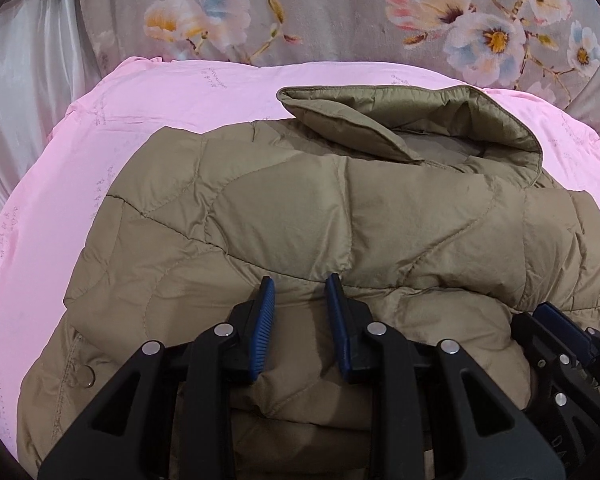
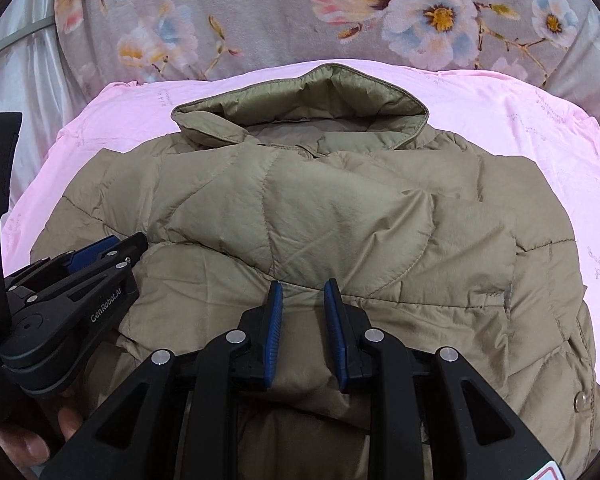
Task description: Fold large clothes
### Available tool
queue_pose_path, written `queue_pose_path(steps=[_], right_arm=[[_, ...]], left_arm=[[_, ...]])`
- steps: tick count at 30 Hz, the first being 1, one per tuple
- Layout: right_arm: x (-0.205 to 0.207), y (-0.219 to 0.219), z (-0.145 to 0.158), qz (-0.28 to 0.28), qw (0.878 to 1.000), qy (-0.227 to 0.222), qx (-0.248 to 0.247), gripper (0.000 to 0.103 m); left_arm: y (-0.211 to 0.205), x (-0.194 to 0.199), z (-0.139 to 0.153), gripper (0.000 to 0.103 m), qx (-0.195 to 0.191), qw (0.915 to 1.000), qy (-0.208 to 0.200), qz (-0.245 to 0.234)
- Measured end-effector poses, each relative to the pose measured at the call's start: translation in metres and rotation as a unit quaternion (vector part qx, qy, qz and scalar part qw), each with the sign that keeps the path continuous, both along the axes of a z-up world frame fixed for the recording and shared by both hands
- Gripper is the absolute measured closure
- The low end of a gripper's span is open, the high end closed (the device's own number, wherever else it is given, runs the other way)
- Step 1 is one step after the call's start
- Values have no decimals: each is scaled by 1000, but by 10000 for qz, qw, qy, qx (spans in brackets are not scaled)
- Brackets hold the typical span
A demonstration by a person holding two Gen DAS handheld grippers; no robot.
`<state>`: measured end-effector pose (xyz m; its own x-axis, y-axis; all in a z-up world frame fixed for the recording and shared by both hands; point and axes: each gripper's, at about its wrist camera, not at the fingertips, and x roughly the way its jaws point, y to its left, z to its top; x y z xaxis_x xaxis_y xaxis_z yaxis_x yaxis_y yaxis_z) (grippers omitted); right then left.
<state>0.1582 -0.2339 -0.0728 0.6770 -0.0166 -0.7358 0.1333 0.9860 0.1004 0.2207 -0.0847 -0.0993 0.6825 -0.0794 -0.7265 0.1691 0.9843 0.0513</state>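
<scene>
A khaki quilted puffer jacket (image 1: 340, 208) lies folded on a pink sheet (image 1: 180, 96), its collar (image 1: 500, 120) at the far end. My left gripper (image 1: 300, 286) is shut on a puffy fold of the jacket's near edge, and fabric bulges between its blue pads. In the right wrist view the same jacket (image 2: 340, 208) fills the middle, with the collar (image 2: 340, 92) standing up. My right gripper (image 2: 303, 288) pinches the near fold in the same way. The left gripper (image 2: 100, 256) shows close by on the left, the right gripper (image 1: 560, 328) at the lower right.
A grey floral blanket (image 1: 340, 12) lies bunched beyond the pink sheet (image 2: 500, 112). White satin fabric (image 1: 20, 100) hangs at the far left. A person's hand (image 2: 32, 444) holds the left gripper's handle. A snap button (image 2: 580, 402) sits on the jacket's right side.
</scene>
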Motion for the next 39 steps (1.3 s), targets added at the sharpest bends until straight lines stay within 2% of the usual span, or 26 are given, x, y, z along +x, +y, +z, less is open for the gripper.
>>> queue_pose_path(steps=[8, 18, 21, 23, 25, 27, 28, 30, 32, 35, 37, 38, 39], right_arm=[[-6, -5, -1, -75, 9998, -3, 194, 81], [-38, -3, 0, -106, 9993, -11, 354, 81], [-39, -4, 1, -98, 9990, 17, 434, 80], [-39, -10, 11, -14, 9982, 84, 601, 70], [-40, -23, 31, -52, 9972, -162, 732, 46], [-34, -48, 56, -301, 9947, -518, 835, 41], [-27, -58, 62, -380, 9932, -546, 955, 41], [-4, -87, 65, -606, 9847, -446, 1573, 41], [16, -108, 58, -875, 9740, -317, 2066, 40], [41, -128, 36, -1021, 9569, -91, 2716, 40], [55, -131, 21, -1006, 9480, 94, 3018, 42], [62, -130, 14, -961, 9461, 185, 3088, 46], [69, -127, 11, -925, 9475, 237, 3052, 63]], left_arm=[[4, -10, -1, 77, -67, 10000, -7, 33], [11, -43, 4, 77, -108, 9999, -1, 41], [14, -41, 8, 76, -231, 9997, 47, 45], [24, -38, 20, 70, -494, 9985, 212, 57], [36, -32, 39, 56, -933, 9953, 226, 153], [52, -13, 63, 36, -1571, 9870, 233, 244], [57, -2, 71, 32, -1869, 9816, 274, 268], [64, 33, 80, 22, -2477, 9670, 520, 281], [62, 63, 74, 21, -2728, 9581, 817, 306], [50, 102, 47, 22, -2950, 9444, 1427, 286], [43, 122, 20, 29, -3185, 9271, 1960, 261], [41, 127, 10, 47, -3265, 9208, 2114, 301], [39, 131, 4, 68, -3285, 9181, 2195, 329]])
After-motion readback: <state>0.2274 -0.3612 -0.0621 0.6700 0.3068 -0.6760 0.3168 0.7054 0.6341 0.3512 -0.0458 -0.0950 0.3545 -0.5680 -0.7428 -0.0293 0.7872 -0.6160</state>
